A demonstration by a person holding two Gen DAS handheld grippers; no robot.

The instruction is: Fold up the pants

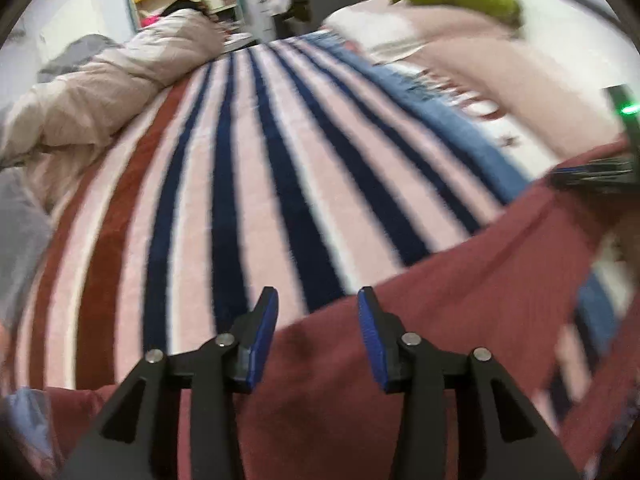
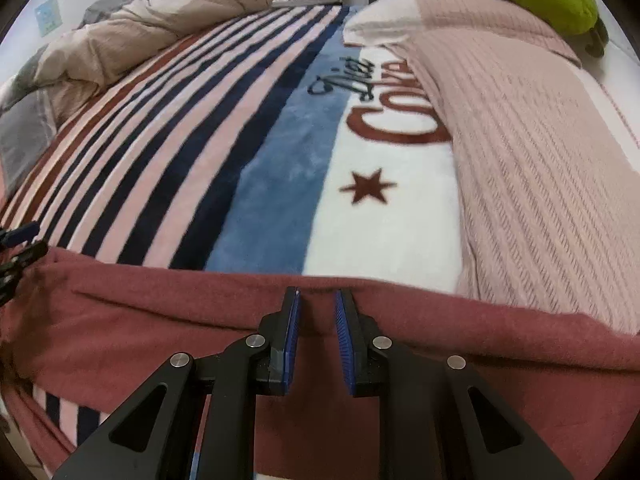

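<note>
We see dusty-red knit pants (image 2: 460, 332) flat on striped fleece blanket (image 2: 192, 152). Left gripper (image 1: 318, 304) fingers wide, empty. Right gripper (image 2: 317, 304) fingers narrow, empty over waistband edge.

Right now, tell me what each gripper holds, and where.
Neither gripper pinches anything. The left gripper and right gripper both stand open above the red pants, near their far edge.

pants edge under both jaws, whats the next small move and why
Probably lower the left gripper a little and close on the pants edge. Its jaws stand apart over that edge with no cloth between them, while the right gripper has its jaws nearly together at the far edge of the same garment.
</note>
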